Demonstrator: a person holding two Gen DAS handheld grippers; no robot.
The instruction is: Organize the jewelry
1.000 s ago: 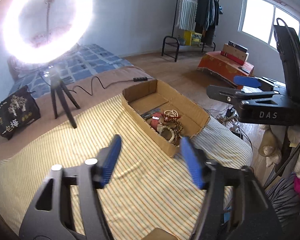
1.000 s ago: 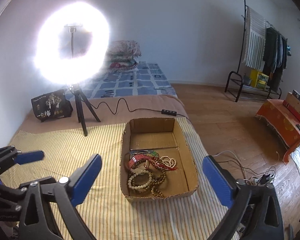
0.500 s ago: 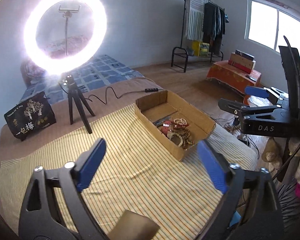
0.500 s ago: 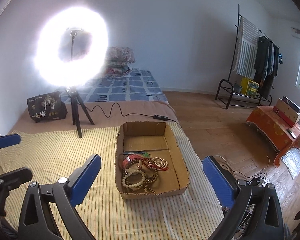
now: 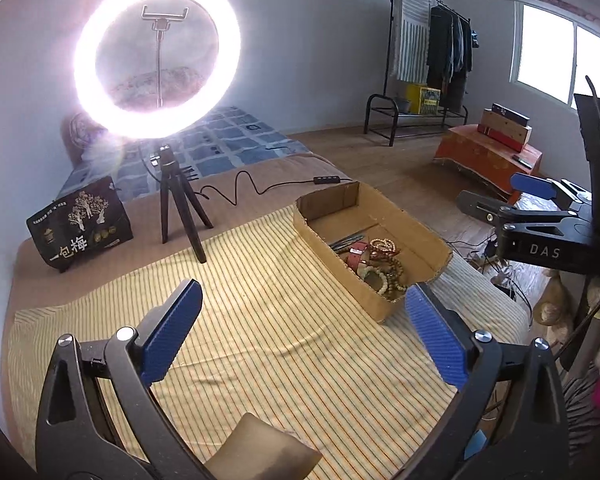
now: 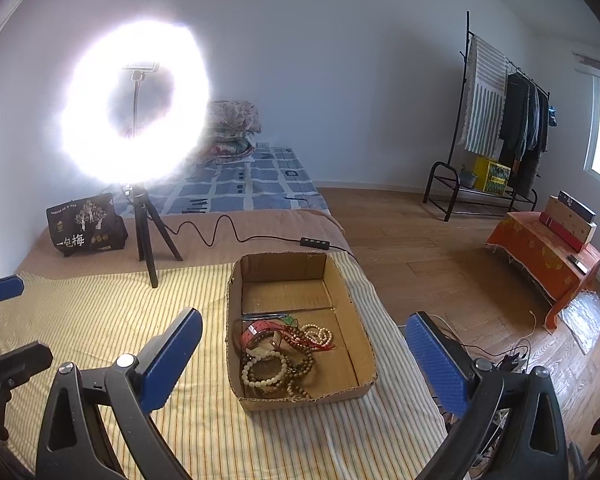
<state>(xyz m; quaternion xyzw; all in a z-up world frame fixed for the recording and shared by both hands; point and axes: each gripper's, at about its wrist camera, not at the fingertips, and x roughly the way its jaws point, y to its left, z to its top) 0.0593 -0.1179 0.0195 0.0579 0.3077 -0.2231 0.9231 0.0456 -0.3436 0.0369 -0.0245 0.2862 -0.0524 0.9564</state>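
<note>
An open cardboard box [image 6: 308,400] rests on the yellow striped cloth [image 6: 100,320]. A tangle of bead bracelets and necklaces [image 6: 280,356] lies in its near half, with a red band and some thin dark pieces. My right gripper [image 6: 303,316] hovers just before the box, open and empty. My left gripper [image 5: 303,288] hangs over the cloth to the left of the box [image 5: 332,272]; its jaws are opening, with nothing between them. The jewelry [image 5: 376,264] shows in the left wrist view too.
A lit ring light on a black tripod [image 6: 136,100] stands behind the cloth, and its cable [image 6: 220,232] runs toward the box's far end. A black printed bag [image 6: 84,224] sits to the left. A tan object [image 5: 260,452] lies under the left gripper. Wooden floor drops off to the right.
The left gripper's jaws have spread much wider and it has drawn back from the box. The right gripper stays open, and its view has shifted only slightly.
</note>
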